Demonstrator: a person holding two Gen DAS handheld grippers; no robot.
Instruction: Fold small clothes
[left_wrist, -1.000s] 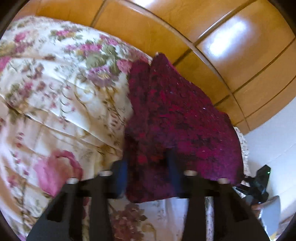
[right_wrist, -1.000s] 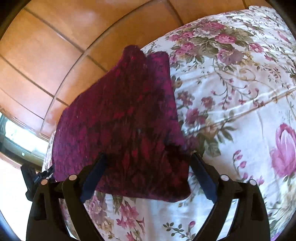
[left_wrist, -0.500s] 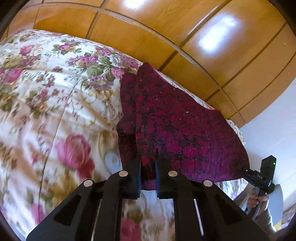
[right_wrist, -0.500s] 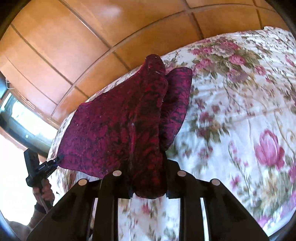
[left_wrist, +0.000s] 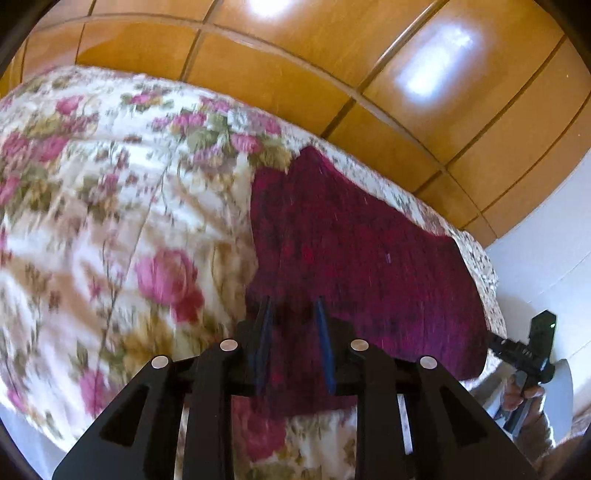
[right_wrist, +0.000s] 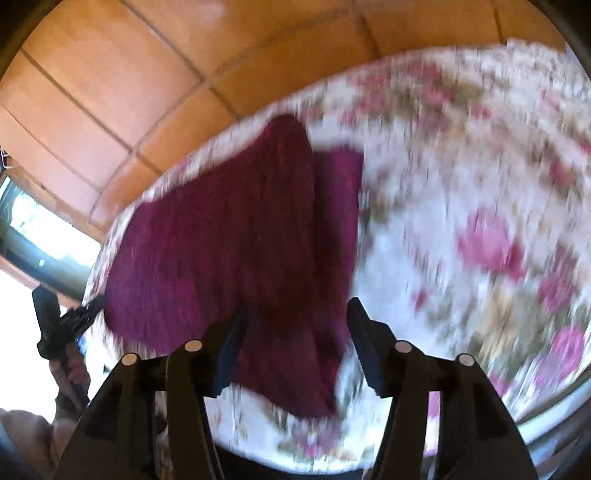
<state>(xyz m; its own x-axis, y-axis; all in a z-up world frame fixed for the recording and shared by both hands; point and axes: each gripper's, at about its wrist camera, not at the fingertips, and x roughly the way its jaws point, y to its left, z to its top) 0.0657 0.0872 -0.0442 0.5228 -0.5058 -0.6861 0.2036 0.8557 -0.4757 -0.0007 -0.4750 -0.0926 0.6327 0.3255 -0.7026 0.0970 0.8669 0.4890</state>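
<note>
No legible text or labels.

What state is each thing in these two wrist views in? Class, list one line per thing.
Dark red garment: lying on the bed, one side folded over.
Left hand-held gripper: jaws just opened, apart over the garment's near edge.
Right hand-held gripper: jaws just opened wide, cloth between them, not pinched.
Floral bedspread: spread flat.

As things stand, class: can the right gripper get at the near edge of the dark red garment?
Probably yes: the right gripper has just been opening, and the dark red garment already lies between its fingers with nothing in front.
</note>
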